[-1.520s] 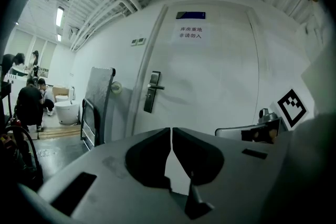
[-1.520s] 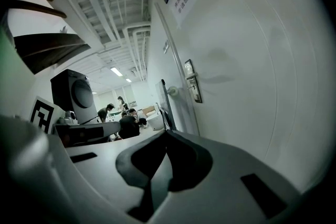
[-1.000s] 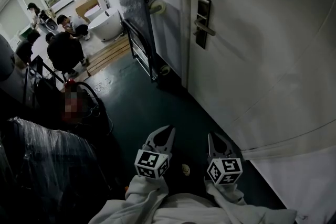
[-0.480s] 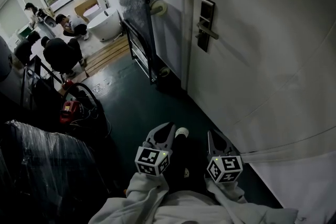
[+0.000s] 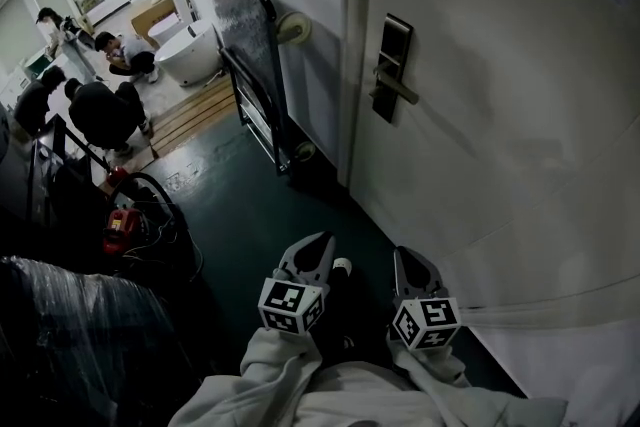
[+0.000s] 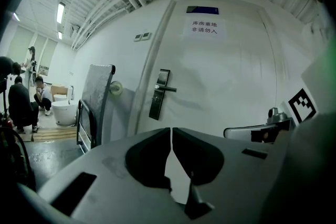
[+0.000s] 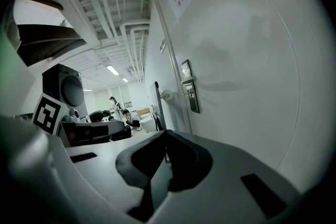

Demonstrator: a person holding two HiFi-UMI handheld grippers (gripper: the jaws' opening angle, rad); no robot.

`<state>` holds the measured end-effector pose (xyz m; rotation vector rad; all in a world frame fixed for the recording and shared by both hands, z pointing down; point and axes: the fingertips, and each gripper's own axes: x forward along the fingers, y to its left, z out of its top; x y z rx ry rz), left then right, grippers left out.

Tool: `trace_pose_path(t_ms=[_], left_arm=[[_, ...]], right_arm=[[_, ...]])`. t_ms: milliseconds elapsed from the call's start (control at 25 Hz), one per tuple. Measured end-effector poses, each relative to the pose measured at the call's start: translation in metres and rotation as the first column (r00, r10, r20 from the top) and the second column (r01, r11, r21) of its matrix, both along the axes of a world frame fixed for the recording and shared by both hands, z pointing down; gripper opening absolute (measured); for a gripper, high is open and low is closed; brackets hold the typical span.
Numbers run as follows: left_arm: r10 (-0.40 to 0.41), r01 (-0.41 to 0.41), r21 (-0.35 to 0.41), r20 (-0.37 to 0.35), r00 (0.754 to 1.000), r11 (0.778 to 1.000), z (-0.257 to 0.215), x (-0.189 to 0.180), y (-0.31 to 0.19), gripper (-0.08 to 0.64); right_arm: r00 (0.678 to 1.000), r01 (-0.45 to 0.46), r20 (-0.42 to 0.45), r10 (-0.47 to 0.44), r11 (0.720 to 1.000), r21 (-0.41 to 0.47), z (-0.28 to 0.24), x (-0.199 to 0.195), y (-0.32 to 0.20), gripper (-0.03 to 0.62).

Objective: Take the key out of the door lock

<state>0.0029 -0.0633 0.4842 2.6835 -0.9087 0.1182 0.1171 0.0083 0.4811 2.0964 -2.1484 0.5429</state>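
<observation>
Both grippers hang low at 6 o'clock in the head view, side by side over the dark green floor (image 5: 260, 205) and pointing up toward the door (image 5: 500, 135). The left gripper (image 5: 323, 239) has its jaws together, tips touching with nothing between them. The right gripper (image 5: 401, 253) is closed the same way and holds nothing. The lock (image 5: 394, 65), a dark upright plate with a lever handle (image 5: 399, 89) sticking out to the right, sits on the door at about 1 o'clock from the grippers, well apart from both. The key is too small to make out there in any view. A paper sign (image 6: 203, 28) is stuck high on the door, at 12 o'clock above the lock in the left gripper view. A flat cart (image 5: 250, 55) leans upright against the wall at 11 o'clock from the grippers, just left of the door frame. Far off at 10 o'clock, several people (image 5: 98, 105) crouch near a white tub (image 5: 190, 50). A shoe tip (image 5: 342, 265) shows between the two grippers.
</observation>
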Motion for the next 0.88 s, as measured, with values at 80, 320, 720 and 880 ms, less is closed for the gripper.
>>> trace_pose_path(t_ms=[80,320,720,880], left_arm=[[0.002,-0.002,-0.003,-0.001,1.0,1.0,0.0,0.005,-0.014,0.021],[0.028,-0.028,-0.011,-0.002,1.0,1.0,-0.007,0.027,-0.053,0.021],[0.065,-0.065,-0.029,0.007,0.998,0.997,-0.007,0.048,-0.119,0.021],[0.092,-0.092,-0.042,-0.005,0.996,0.995,-0.007,0.062,-0.146,0.021]], right_arm=[[1.0,0.0,-0.002,0.0,1.0,-0.001,-0.001,0.003,-0.012,0.052],[1.0,-0.031,-0.002,0.031,0.999,-0.012,-0.008,0.025,-0.05,0.052],[0.998,-0.059,0.011,0.059,0.998,-0.034,-0.008,0.041,-0.112,0.052],[0.997,-0.081,0.006,0.081,0.996,-0.039,-0.009,0.05,-0.135,0.052]])
